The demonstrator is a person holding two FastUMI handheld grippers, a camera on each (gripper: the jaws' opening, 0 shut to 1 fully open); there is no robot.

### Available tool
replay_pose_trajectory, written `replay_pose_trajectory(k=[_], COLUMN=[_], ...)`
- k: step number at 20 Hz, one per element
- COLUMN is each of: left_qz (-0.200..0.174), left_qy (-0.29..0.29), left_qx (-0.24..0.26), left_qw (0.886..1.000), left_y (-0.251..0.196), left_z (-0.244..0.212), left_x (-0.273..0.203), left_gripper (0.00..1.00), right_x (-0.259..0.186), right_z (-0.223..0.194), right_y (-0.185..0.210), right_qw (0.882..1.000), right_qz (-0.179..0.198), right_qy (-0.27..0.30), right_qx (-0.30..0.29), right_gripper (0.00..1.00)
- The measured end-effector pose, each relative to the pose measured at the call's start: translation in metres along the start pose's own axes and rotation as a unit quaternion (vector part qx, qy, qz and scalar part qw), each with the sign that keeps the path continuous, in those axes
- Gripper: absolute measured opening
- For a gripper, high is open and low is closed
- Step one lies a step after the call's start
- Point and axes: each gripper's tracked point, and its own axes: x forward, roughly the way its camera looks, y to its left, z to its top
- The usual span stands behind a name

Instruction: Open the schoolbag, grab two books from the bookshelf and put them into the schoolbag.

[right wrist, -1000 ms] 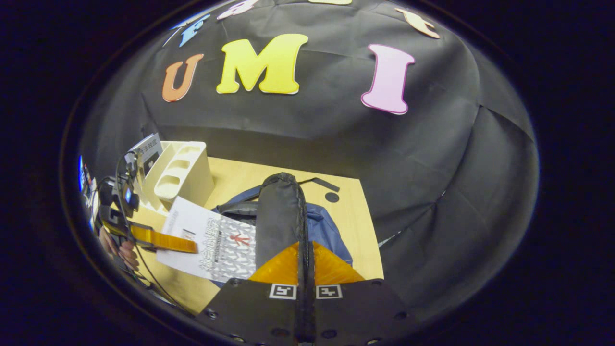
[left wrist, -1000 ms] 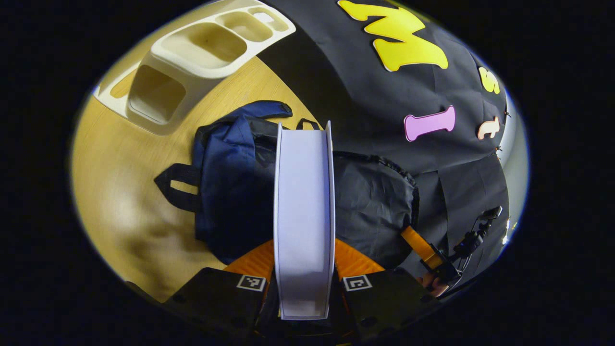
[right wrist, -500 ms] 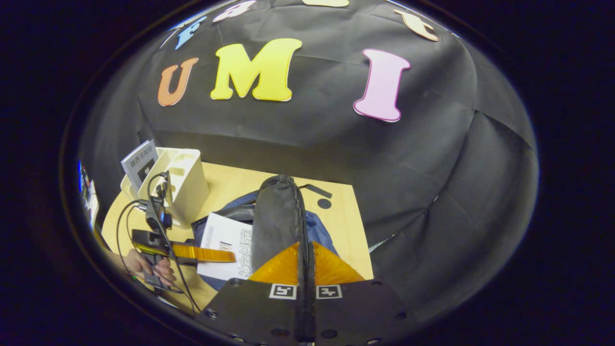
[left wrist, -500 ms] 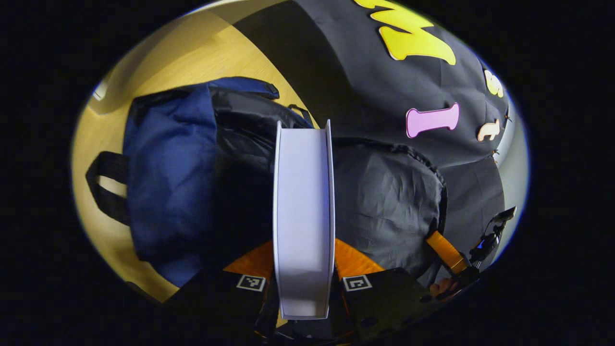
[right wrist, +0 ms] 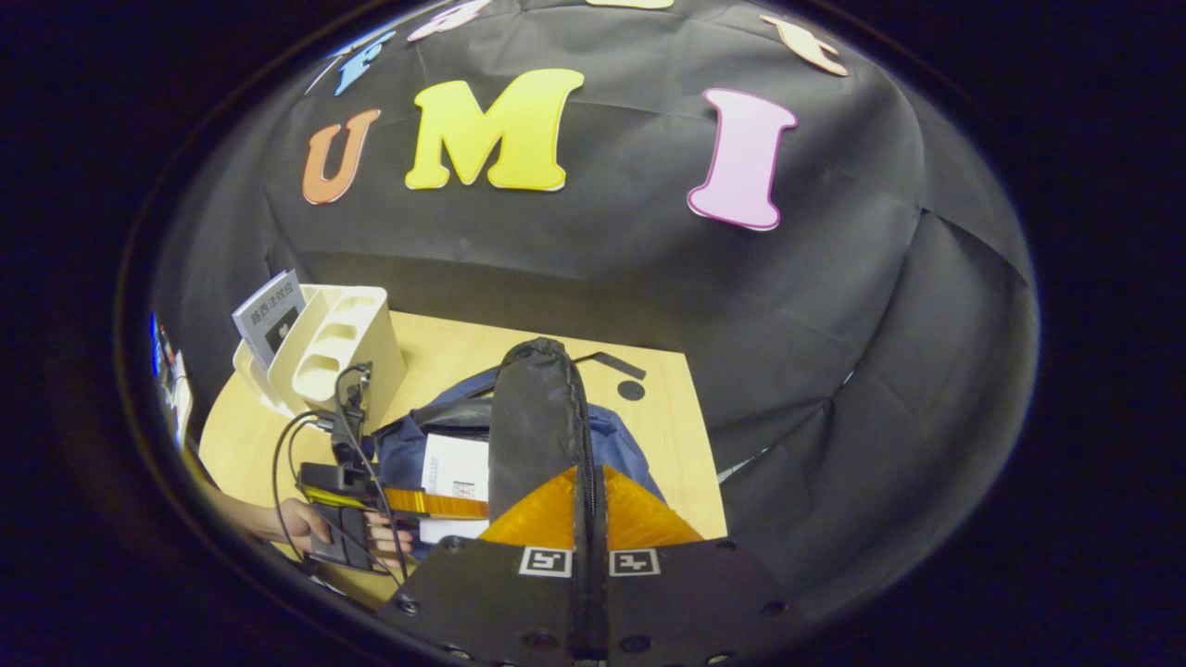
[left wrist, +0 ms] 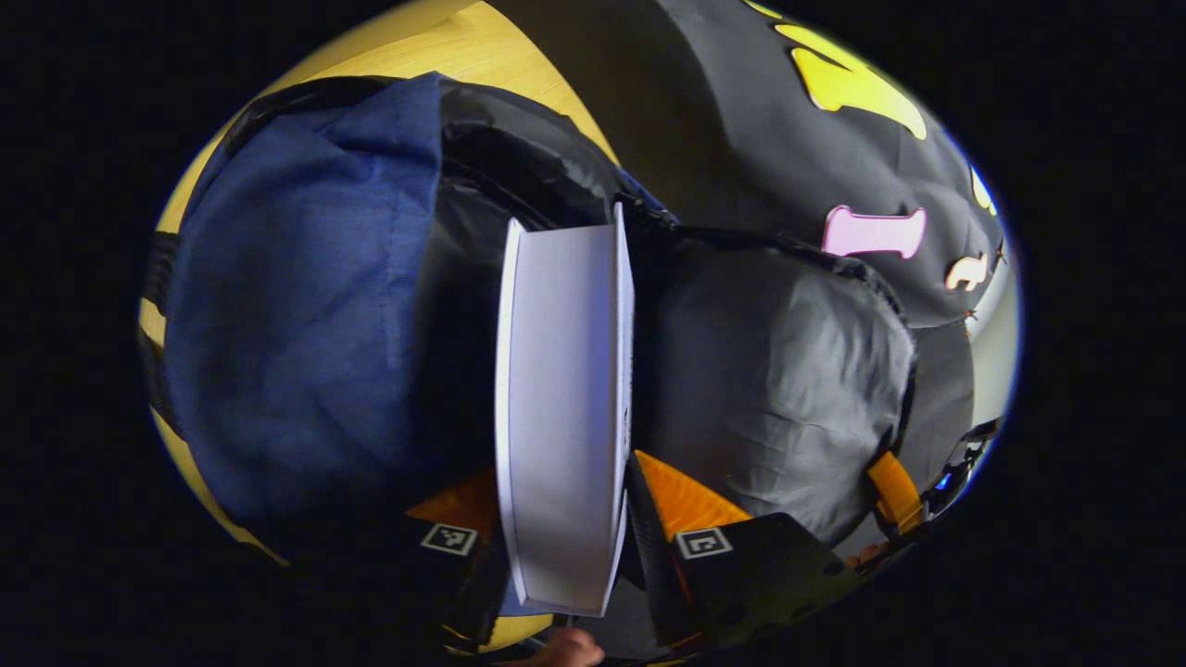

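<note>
Left gripper view: the left gripper (left wrist: 565, 519) clamps a book (left wrist: 562, 408) between its two fingers, page edges facing the camera, pale and unprinted, covers showing as thin lines either side. The book stands on edge, slightly tilted, its far end at the mouth of the schoolbag (left wrist: 296, 287). The bag lies on the wooden table (left wrist: 445, 46): navy fabric to the left of the book, black lining in the opening, and a crumpled black flap (left wrist: 769, 371) raised to the right of the book. The right gripper (left wrist: 894, 491) shows at the flap's lower right edge. A fingertip (left wrist: 570, 647) shows at the bottom edge. No legible writing here.

Right gripper view: the right gripper (right wrist: 590, 519) has its fingers closed together on the flap (right wrist: 537, 417) edge, the zip line running between them; the flap is held up from the bag (right wrist: 621, 445). The left gripper (right wrist: 435, 503), held by a hand (right wrist: 315, 523), reaches in from the left with the book (right wrist: 456, 472) partly inside the bag opening; the cover is white with a small printed patch, too small to read. Behind, a cream bookshelf (right wrist: 338, 347) stands on the table (right wrist: 667, 445); its visible slots look empty, and one more book (right wrist: 271, 315) leans at its far left side, cover grey with characters I cannot make out.
</note>
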Motion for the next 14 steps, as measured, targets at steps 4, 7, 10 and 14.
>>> replay_pose_trajectory(k=[4, 7, 10, 14], left_qz=[0.042, 0.083, 0.118, 0.176], left_qy=[0.017, 0.025, 0.027, 0.03], left_qx=[0.008, 0.033, 0.043, 0.08], left_qw=[0.999, 0.996, 0.992, 0.981], left_y=[0.002, 0.002, 0.004, 0.012], left_z=[0.002, -0.001, -0.001, 0.006], left_x=[-0.001, -0.01, -0.02, -0.059], left_gripper=[0.84, 0.89, 0.95, 0.97], right_x=[0.003, 0.004, 0.006, 0.008], right_z=[-0.002, -0.002, -0.004, -0.007], right_y=[0.002, 0.004, 0.007, 0.011], right_qw=[1.0, 1.0, 1.0, 1.0], right_qz=[0.003, 0.005, 0.008, 0.012], right_qy=[0.003, 0.004, 0.006, 0.005], right_qx=[0.004, 0.005, 0.011, 0.017], right_gripper=[0.0, 0.0, 0.0, 0.0])
